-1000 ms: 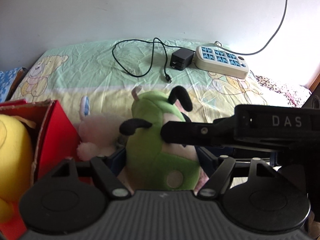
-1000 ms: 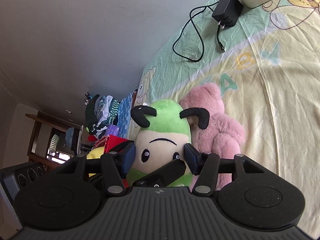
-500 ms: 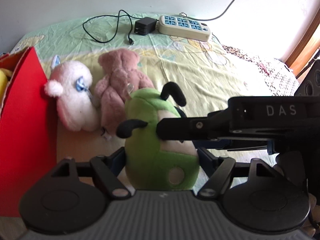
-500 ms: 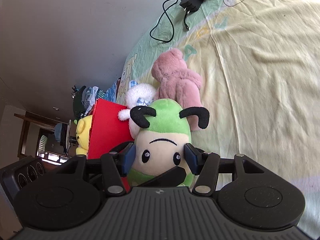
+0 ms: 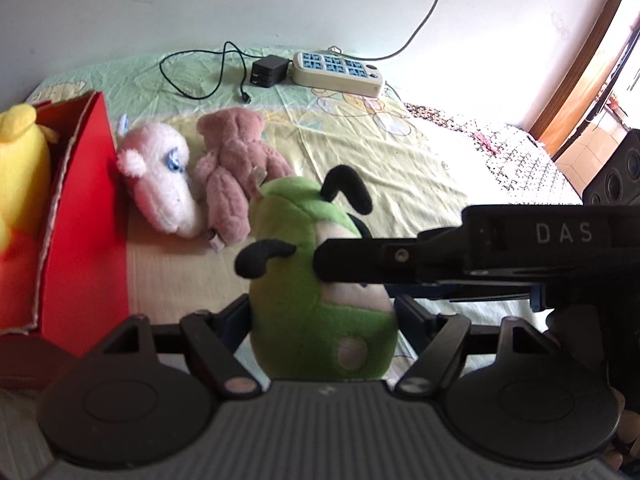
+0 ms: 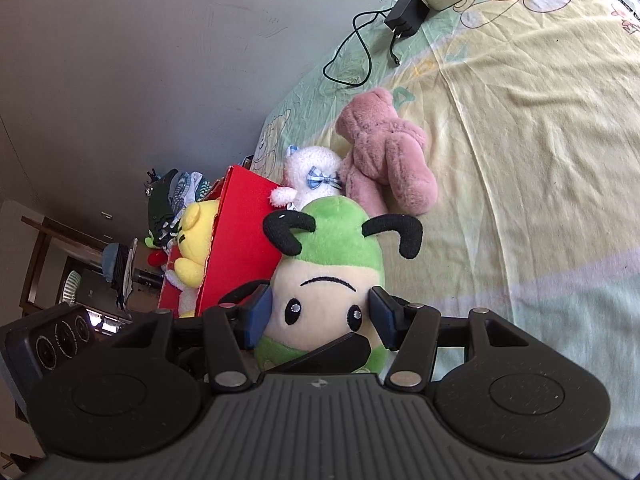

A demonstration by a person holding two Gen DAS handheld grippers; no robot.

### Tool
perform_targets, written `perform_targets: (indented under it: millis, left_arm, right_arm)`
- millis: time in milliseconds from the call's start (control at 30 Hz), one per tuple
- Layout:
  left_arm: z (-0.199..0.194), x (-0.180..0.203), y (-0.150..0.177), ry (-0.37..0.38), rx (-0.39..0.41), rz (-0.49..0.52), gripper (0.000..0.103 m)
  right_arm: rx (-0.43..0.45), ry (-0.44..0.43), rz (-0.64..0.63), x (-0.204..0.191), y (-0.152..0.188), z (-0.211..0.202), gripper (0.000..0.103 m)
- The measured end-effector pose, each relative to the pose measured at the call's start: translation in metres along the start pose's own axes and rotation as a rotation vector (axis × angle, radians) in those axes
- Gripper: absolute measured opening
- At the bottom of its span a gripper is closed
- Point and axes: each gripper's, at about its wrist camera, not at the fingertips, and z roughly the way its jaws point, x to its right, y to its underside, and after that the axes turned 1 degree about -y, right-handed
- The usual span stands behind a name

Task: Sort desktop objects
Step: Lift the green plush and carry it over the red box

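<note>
We've got the green plush (image 5: 320, 316) squeezed between both grippers: the left gripper (image 5: 322, 316) clamps its body, the right gripper (image 6: 320, 316) pinches its cream face, above the bed's near edge. Its underside is hidden behind the gripper bodies. Since a second ago, the red box (image 5: 80, 216) and pink bear (image 5: 236, 168) have come clear.

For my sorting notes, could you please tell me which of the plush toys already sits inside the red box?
The yellow plush toy: it alone sits inside the red cardboard box.
</note>
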Motion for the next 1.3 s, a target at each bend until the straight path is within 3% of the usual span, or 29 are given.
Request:
perform_targets:
  millis: [200, 400, 667, 1033, 1300]
  left_arm:
    - [-0.037, -0.018, -0.006, 0.050, 0.055, 0.073, 0.076]
    - [-0.078, -0.046, -0.015, 0.065, 0.142, 0.135, 0.076]
    - [-0.124, -0.110, -0.015, 0.080, 0.245, 0.104, 0.077]
    - [-0.166, -0.209, -0.007, -0.021, 0.290, -0.002, 0.078]
    - [-0.149, -0.265, -0.005, -0.043, 0.222, -0.064, 0.078]
  right_arm:
    - [0.113, -0.009, 0.019, -0.033, 0.020, -0.005, 0.057]
    - [0.223, 0.000, -0.082, -0.089, 0.032, 0.004, 0.057]
    - [0.284, -0.023, -0.191, -0.150, 0.041, 0.039, 0.058]
    - [0.193, -0.094, -0.280, -0.207, 0.041, 0.134, 0.057]
    - [0.116, -0.033, -0.312, -0.225, 0.041, 0.189, 0.057]
